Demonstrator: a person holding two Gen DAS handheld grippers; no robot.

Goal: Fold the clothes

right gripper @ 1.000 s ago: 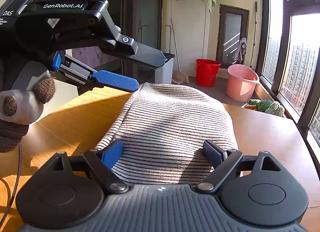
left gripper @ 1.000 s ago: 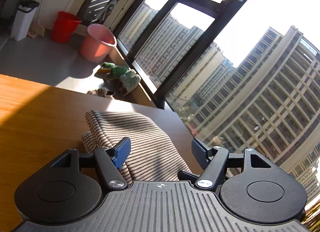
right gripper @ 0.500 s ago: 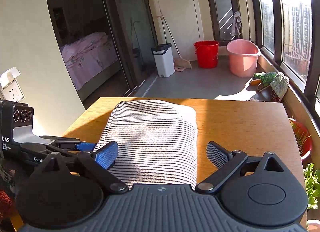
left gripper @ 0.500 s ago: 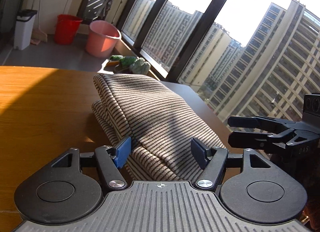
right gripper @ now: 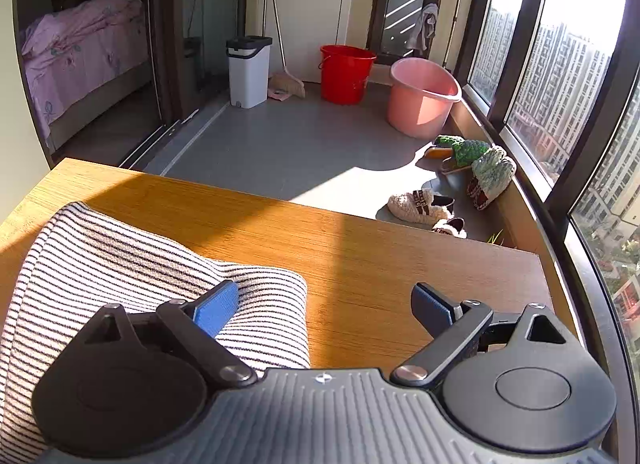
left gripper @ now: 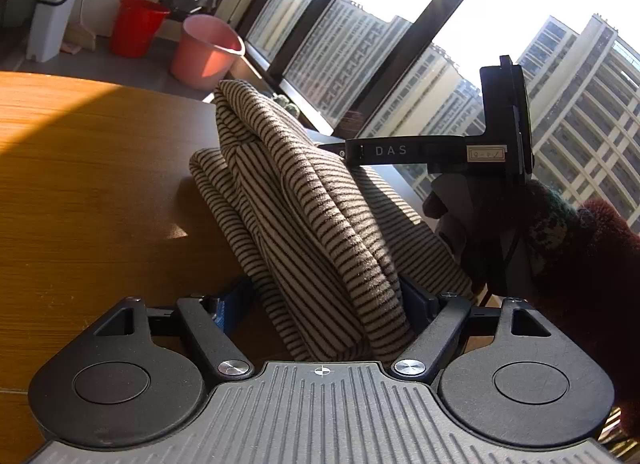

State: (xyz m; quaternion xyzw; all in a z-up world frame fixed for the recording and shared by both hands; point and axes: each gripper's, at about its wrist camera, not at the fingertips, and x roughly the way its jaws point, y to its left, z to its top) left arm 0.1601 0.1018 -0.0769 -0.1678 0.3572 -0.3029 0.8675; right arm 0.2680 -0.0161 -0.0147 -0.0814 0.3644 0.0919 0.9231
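Note:
A folded cream garment with dark stripes [left gripper: 304,200] lies on the wooden table [left gripper: 100,184]. My left gripper [left gripper: 324,302] straddles its thick near end; the jaws are opening and the fabric fills the gap between them. My right gripper [right gripper: 326,304] hovers over the garment's [right gripper: 132,276] right corner. Its jaws are closing, with only that corner and bare table [right gripper: 380,264] below them and nothing pinched. In the left wrist view its black housing marked DAS [left gripper: 404,150] sits behind the garment, held by a gloved hand [left gripper: 568,232].
Beyond the table's far edge are a pink tub [right gripper: 424,104], a red bucket [right gripper: 346,72], a white bin [right gripper: 248,68] and slippers [right gripper: 472,168] on the grey floor. Tall windows [right gripper: 560,76] run close along the table's right side.
My left gripper has sunk onto the garment, which now fills its gap. My right gripper has swung from the garment's middle to its right corner and now shows in the left wrist view.

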